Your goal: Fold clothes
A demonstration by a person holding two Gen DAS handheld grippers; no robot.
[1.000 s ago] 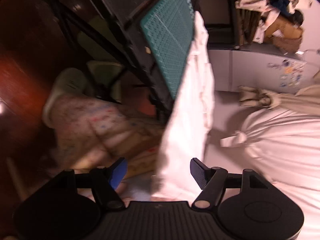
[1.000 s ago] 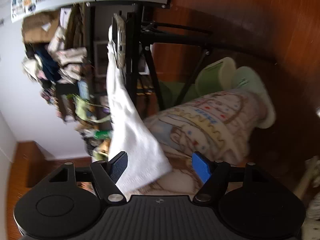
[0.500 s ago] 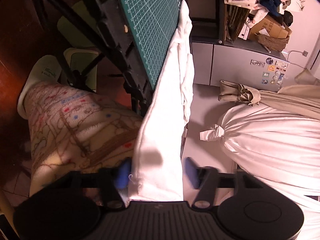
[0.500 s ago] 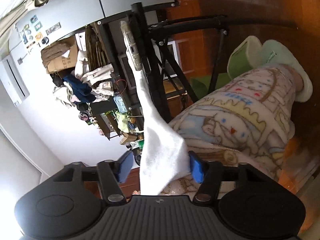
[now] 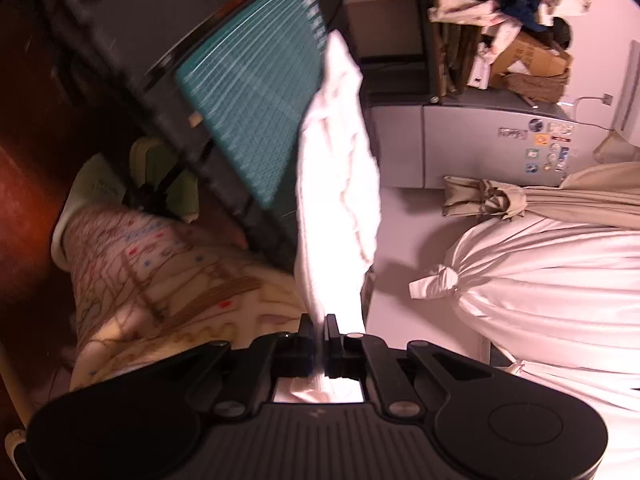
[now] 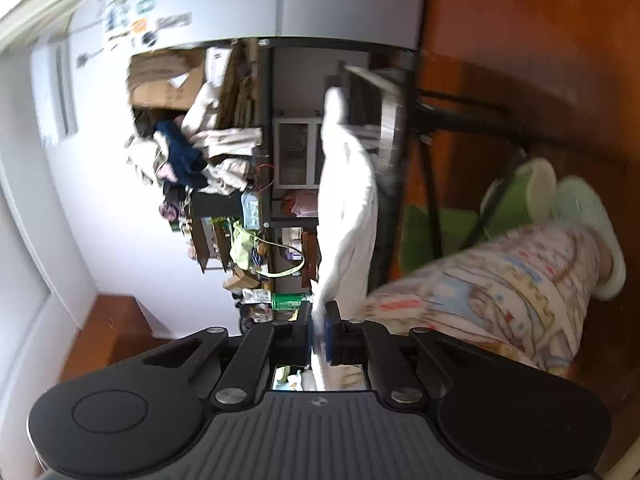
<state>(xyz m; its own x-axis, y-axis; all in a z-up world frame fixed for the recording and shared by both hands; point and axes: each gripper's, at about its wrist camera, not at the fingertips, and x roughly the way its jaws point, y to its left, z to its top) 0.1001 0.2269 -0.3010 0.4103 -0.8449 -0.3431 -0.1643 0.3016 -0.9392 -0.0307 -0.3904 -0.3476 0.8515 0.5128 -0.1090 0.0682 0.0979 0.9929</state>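
Note:
A white garment [image 5: 336, 200] hangs over the edge of a black table topped with a green cutting mat [image 5: 256, 120]. My left gripper [image 5: 320, 322] is shut on the garment's lower edge, and the cloth runs taut up from the jaws to the table. In the right wrist view the same white garment [image 6: 348, 208] drapes down from the table edge [image 6: 390, 132]. My right gripper [image 6: 320, 312] pinches its lower corner, the jaws closing down tight with the cloth between the blue pads.
A person's leg in patterned pyjamas [image 5: 160, 280] and green slippers [image 6: 580, 208] stands close to the table legs. A tied white curtain [image 5: 540, 280] fills the right. A grey cabinet [image 5: 480, 144] and cluttered shelves [image 6: 200, 152] stand behind.
Both grippers went from open around the hanging cloth to shut on it. Both have risen since, drawing the garment's lower edge up with them.

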